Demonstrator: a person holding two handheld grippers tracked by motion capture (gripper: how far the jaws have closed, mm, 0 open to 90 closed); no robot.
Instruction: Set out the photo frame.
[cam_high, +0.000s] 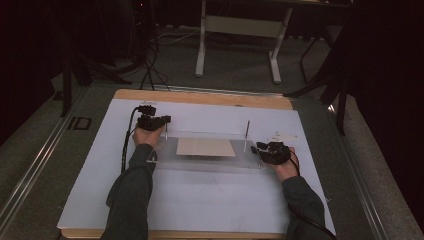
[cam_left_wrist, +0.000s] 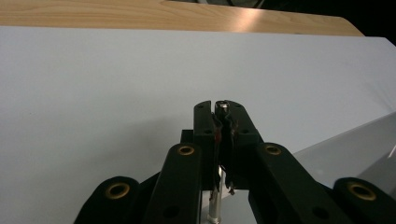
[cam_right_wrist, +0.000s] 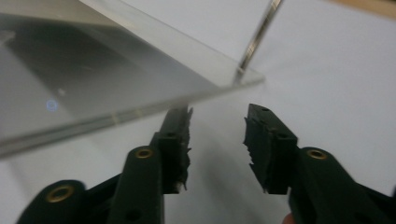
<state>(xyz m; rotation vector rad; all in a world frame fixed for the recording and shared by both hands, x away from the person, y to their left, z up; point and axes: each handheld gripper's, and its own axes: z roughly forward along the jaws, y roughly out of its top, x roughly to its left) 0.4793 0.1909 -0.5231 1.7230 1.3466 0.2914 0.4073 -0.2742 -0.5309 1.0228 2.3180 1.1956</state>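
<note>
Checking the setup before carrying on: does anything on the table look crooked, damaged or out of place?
Nothing stands out. The clear acrylic plate lies flat and square on the white sheet, with the tan card on it. The left gripper is shut on a thin metal rod; the right gripper is open beside the plate's corner.

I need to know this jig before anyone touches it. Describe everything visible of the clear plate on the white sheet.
The clear plate looks like transparent acrylic, a flat rectangle lying level on the white sheet. A tan card lies at its middle. Thin metal rods stand upright at its far corners: the left gripper is shut on the left rod, and the right rod stands free. The right gripper is open at the plate's near right edge, not touching it.
</note>
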